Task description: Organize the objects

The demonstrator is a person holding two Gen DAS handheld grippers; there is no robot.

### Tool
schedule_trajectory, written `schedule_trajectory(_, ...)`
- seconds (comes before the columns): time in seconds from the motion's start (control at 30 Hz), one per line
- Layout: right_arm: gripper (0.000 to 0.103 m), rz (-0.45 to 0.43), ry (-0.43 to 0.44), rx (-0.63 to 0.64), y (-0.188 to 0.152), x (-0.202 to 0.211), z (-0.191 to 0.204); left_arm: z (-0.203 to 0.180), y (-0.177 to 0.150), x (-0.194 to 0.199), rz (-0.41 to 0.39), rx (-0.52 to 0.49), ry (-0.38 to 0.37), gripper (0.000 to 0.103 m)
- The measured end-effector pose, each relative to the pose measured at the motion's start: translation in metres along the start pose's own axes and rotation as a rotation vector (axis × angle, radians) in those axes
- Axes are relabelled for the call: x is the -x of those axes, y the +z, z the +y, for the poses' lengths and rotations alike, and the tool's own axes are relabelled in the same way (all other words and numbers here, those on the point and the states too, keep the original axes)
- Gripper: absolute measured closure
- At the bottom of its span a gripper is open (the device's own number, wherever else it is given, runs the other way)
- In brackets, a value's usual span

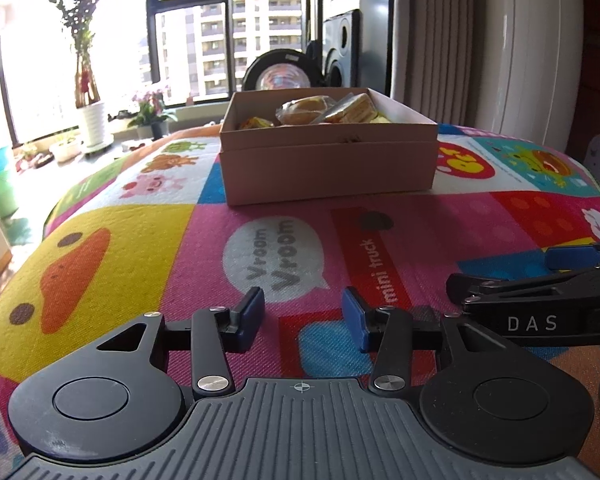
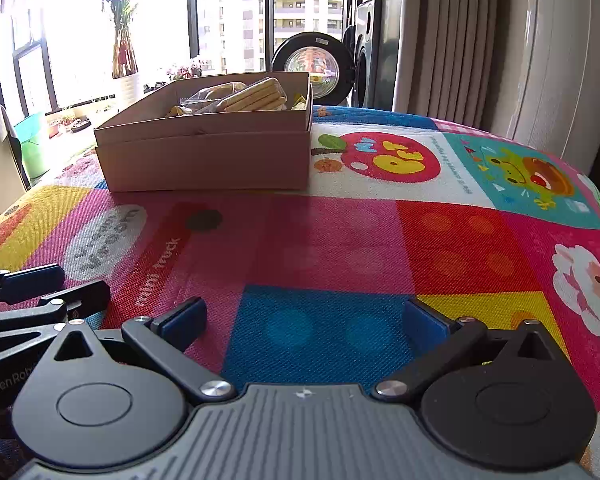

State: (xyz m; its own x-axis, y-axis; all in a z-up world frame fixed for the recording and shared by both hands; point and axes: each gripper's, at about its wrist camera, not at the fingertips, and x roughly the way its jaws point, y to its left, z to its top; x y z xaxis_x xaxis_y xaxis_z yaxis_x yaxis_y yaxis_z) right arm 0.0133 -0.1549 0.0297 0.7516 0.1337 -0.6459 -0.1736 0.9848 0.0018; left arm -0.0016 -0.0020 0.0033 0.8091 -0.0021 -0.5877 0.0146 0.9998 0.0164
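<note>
We take the box (image 1: 328,160) as our landmark: an open cardboard tray sitting on the mat (image 1: 228,240), with wrapped snacks (image 1: 306,110) piled inside, among them a pack of long biscuits (image 2: 256,96) leaning near its far right corner. Those snacks look like the task's things, and from both views they all lie within the box walls; we see nothing loose on the mat in front of it. Well in front of the box, low over the mat, we hold 2 grippers. The left gripper (image 1: 303,316) has its blue pads apart with nothing between them, and the right gripper (image 2: 304,322) is spread wider, also empty. The right one sits just beside the left, and in the left view its finger nearly overlaps the left gripper's right linkage. That closeness is our first risk: moving either forward without separating them could knock the 2 together. The second is the box itself; it looks light, so a push against its near wall would probably slide it across the mat rather than let us reach in. The third is the wrapping, which seems slick and crinkled, so a shallow pinch may slip off. Behind the box stand a washer (image 2: 316,64), a curtain (image 2: 452,36) and a plant (image 1: 84,52).
</note>
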Motion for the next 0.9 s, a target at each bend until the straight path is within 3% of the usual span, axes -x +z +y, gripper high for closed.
schedule_trajectory(0.9,0.0,0.0,0.0,0.0,0.0007,-0.0002,-0.0001,0.004,0.0002,0.0005,0.0,0.036,0.016,0.053)
